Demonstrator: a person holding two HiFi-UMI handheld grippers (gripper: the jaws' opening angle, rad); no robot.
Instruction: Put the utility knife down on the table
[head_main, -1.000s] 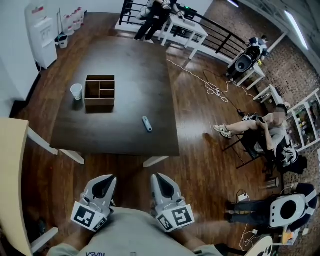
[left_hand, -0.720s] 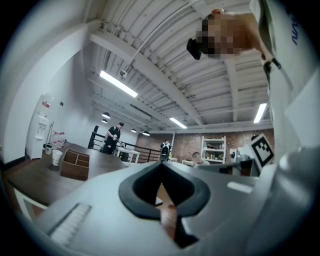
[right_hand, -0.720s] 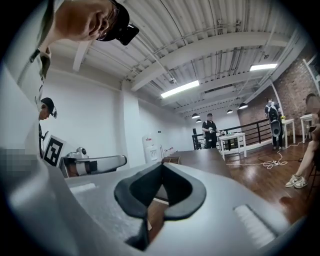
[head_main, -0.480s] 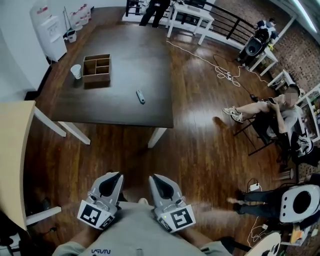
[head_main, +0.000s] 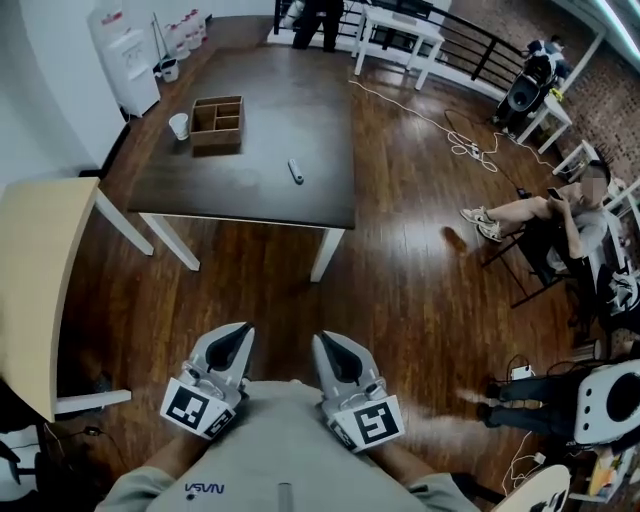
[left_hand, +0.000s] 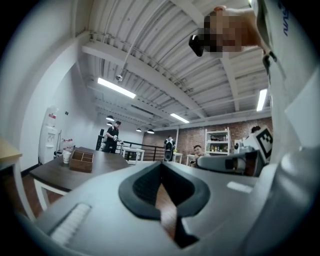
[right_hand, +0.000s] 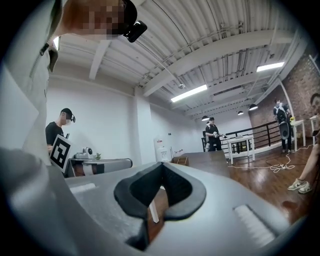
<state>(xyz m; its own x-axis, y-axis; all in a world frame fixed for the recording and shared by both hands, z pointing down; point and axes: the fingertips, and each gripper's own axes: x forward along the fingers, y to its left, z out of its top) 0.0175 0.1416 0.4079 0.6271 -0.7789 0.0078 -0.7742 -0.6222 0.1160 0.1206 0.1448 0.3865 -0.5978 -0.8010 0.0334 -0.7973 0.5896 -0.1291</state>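
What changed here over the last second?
The person stepped back from the table: it looks farther off, with more floor before it. Nothing was gripped or released. The utility knife lies on the table as before; left gripper and right gripper stay shut, empty, near the body.

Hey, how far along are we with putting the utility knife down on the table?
Done: the utility knife lies flat on the dark table, apart from the wooden box and cup. In hand: nothing. The left claw and right claw are both shut and empty, held close to the person's body, well short of the table. Left: nothing visible.
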